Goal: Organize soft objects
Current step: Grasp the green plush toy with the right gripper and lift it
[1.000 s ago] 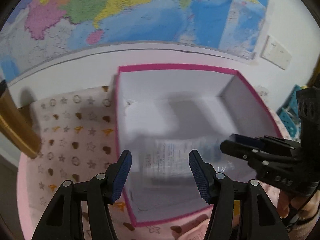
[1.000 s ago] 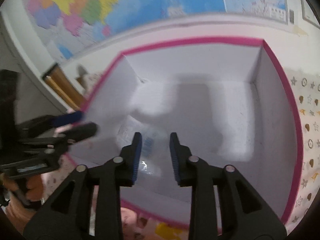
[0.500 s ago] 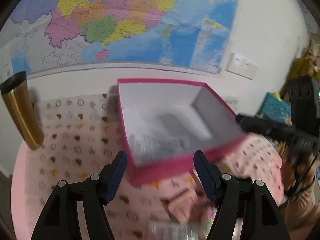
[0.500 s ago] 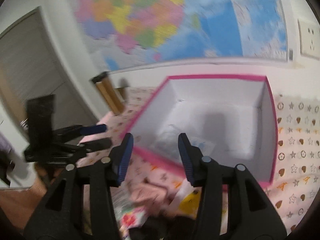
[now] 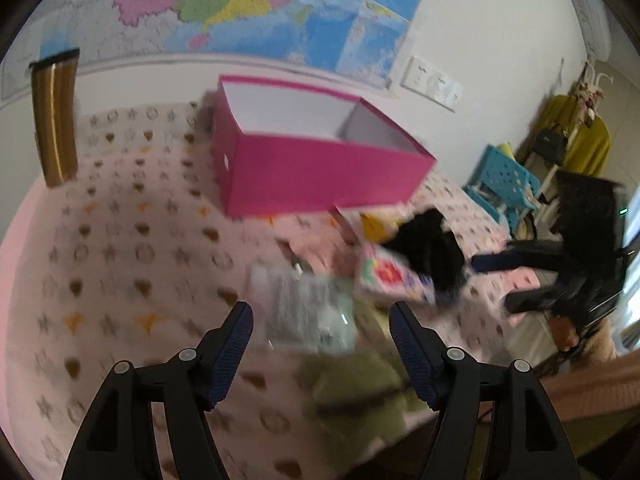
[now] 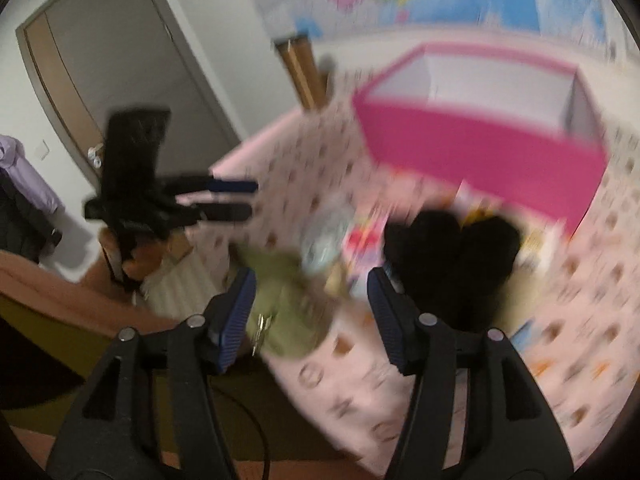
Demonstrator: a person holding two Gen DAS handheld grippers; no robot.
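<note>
Jaws of the left gripper (image 5: 320,330) are held apart, empty. Those of the right gripper (image 6: 310,302) are opening, empty, above soft items on the table (image 5: 120,264).

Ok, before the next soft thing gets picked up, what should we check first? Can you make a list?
1. Left tool empty: ok, nothing between its pads.
2. Right tool empty: ok, jaws opening, nothing pinched.
3. Pink box open on top, ready for more: ok.
4. Soft things left outside the box: ok, the black cloth, the green cloth and a clear packet lie on the patterned cover.
5. Green cloth safely on the surface: not ok, it sits at the near edge.
6. Picture sharp enough to aim: not ok, both views are blurred.
</note>
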